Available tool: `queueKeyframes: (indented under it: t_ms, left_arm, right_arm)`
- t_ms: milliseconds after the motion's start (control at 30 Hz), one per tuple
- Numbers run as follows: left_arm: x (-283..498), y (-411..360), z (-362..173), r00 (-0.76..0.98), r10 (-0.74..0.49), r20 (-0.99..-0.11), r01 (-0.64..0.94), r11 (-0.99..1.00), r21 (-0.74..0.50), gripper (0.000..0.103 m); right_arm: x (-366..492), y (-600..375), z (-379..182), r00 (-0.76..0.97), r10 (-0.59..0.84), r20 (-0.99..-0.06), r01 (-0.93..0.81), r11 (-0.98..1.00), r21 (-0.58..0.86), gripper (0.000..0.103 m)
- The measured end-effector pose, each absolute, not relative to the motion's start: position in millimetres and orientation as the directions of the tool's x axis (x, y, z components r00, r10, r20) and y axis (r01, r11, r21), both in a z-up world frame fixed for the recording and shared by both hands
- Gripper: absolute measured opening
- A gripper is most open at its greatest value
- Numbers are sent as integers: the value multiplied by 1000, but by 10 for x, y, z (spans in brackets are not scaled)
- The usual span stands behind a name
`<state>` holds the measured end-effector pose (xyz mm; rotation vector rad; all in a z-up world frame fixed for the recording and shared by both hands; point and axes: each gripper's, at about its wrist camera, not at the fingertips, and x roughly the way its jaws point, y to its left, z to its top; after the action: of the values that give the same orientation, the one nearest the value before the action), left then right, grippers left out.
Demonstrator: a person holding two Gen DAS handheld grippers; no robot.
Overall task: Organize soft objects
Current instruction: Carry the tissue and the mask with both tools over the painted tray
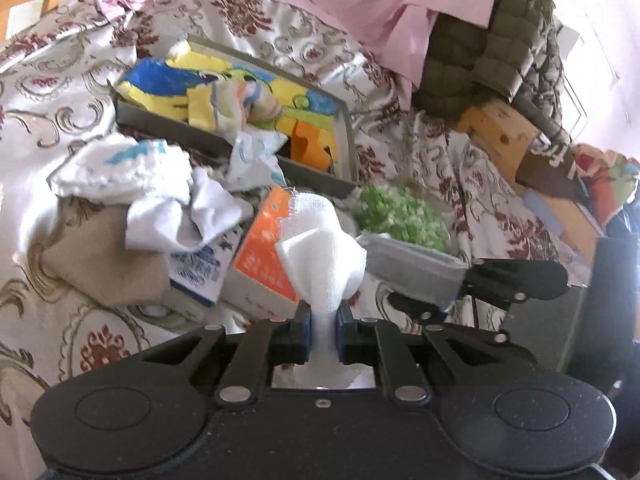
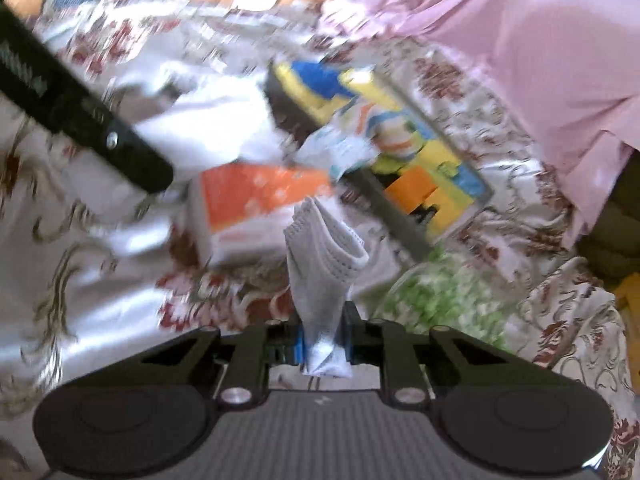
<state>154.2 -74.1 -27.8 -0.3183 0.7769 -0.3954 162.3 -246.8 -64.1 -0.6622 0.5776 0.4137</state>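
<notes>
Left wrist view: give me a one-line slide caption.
Left gripper shut on white gauze, above an orange box and a grey tray of colourful cloths.

So the tray (image 1: 348, 128) sits on the bedspread (image 1: 52, 92), cloths piled in it. In front: a box (image 1: 260, 256), with crumpled cloths (image 1: 160, 196) to its left.
</notes>
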Motion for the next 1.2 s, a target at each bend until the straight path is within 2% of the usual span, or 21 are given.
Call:
queueKeyframes:
  t_ms: [333,700,933,1200]
  left_arm:
    - [2041,-699,12,685,-471,-556,250,869,-427,14]
    - [3219,-654,291,729,-437,-526,331,899,-287,14]
    - [4075,-860,273,731,-430,-530,354,903,-244,15]
    - [4793,-1138,-9,685,-417,-598,356,907,-226,15]
  right_arm:
    - [1779,-2482,-255,837,227,-497,-436,826,-358,20]
    - [2835,-2547,58,885,224,-407,-313,936,-164,20]
    - [3619,-2602,-34,886,159,-435,-218,972,-88,20]
    - [4217,-2663,-247,865,125,-485,-159,987,-29,20]
